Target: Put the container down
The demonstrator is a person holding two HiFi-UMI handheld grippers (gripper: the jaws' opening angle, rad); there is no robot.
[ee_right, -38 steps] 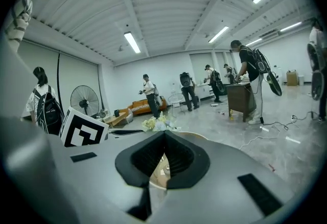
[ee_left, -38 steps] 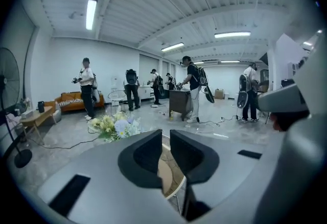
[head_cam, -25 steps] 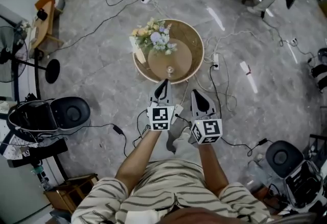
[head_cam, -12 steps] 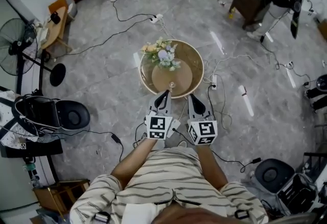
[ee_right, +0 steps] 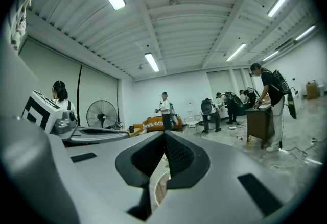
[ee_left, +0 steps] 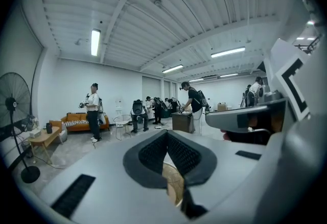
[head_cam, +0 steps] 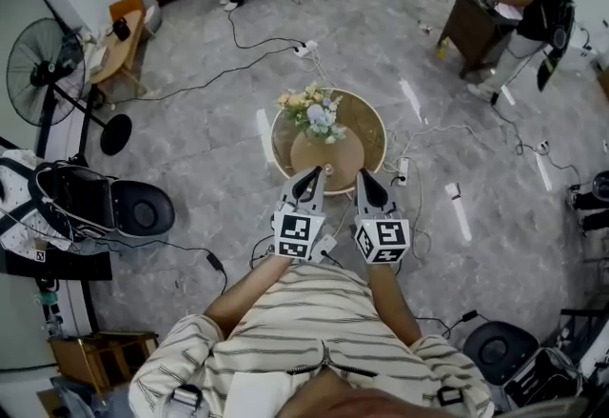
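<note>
left claw (head_cam: 307, 180): clenched, nothing between jaws
right claw (head_cam: 368, 183): clenched, empty too
container (head_cam: 328, 169): probably the small item near the front edge of the round table (head_cam: 374, 124), nearer than the flowers (head_cam: 312, 111); too small to be sure
relation: item lies ahead and below, between both tips; neither claw clearly nearer
task: looks done

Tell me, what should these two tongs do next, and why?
Probably just pull back and rest: the left tongs and right tongs are both shut with nothing between them, hovering by the round table, so nothing seems left to put down.
</note>
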